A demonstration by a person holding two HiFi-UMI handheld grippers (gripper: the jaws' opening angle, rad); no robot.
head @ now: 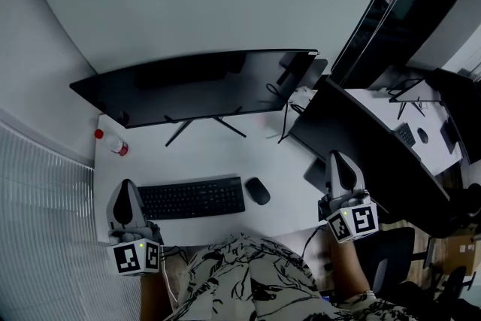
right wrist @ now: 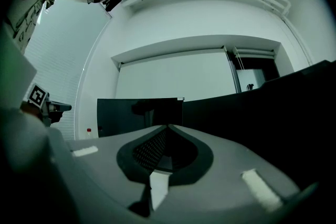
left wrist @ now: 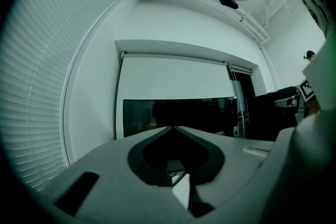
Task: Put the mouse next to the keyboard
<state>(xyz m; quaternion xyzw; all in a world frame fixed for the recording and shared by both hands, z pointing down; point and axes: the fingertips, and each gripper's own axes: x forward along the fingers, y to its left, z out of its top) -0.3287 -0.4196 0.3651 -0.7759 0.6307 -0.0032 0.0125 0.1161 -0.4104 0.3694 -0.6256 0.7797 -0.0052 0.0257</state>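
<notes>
One black mouse [head: 258, 191] lies on the white desk [head: 207, 155], just beside the right end of the black keyboard [head: 192, 198], with a narrow strip of bare desk between them. It sits level with the keyboard's upper rows, and neither gripper touches it. Any print on the keys or on the mouse is too small to read.

Behind both stands a wide dark monitor [head: 203, 85] on thin splayed legs, its screen blank. A clear bottle [head: 113, 143] with a red cap lies on its side near the monitor's left end, and its label cannot be read.

Left of the keyboard, the left gripper [head: 126, 186] hangs over the desk's front left corner, close to the keyboard's left end. In the left gripper view its jaws are pressed together at the tips with nothing between them. The cube [head: 137, 257] at its rear carries black-and-white square markers rather than letters.

Well to the right of the mouse, the right gripper [head: 340, 157] hangs at the desk's right edge, beside a second dark screen [head: 353, 133]. In the right gripper view its jaws meet tip to tip, also with nothing between them, and it points towards the monitor. Its marker cube [head: 353, 222] shows the same kind of square pattern.

White slatted blinds [head: 41, 222] run down the left side, and the person's black-and-white patterned garment [head: 255, 286] fills the bottom edge.
</notes>
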